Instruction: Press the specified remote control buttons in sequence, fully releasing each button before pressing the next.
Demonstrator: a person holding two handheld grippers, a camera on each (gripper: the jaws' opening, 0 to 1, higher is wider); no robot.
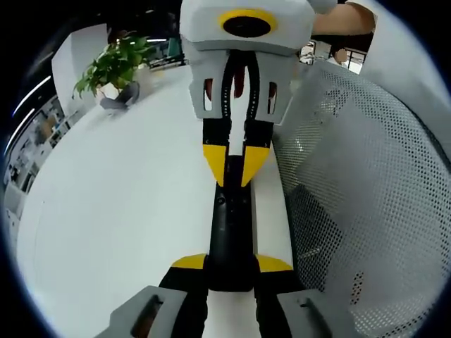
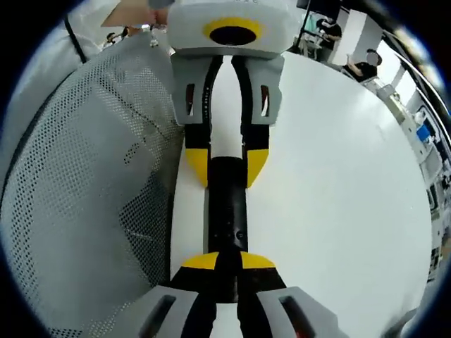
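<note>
One long, thin black remote control (image 1: 230, 232) lies on the white table (image 1: 120, 211), close to the table's edge, where a grey mesh chair back (image 1: 366, 197) stands just beside it. Two grippers hold it, one at each end.

In the left gripper view, the left gripper (image 1: 231, 271) has its yellow-tipped fingers (image 1: 189, 263) clenched on the near end of the remote. The right gripper (image 1: 235, 163) comes in from the far side and its yellow fingertips squeeze the other end.

In the right gripper view it is the same the other way round: the right gripper (image 2: 227, 262) grasps the near end, and the left gripper (image 2: 225, 167) grips the far end.

No finger is pushing down on a button. The small buttons on the remote are hard to see. My guess is that this is a hold between presses, or before the first one. I cannot tell how many buttons are done, so the pressing looks still to do.

Count: one remote, two grippers, one chair back, and one green plant in a pot (image 1: 114, 70) at the far corner of the table.
</note>
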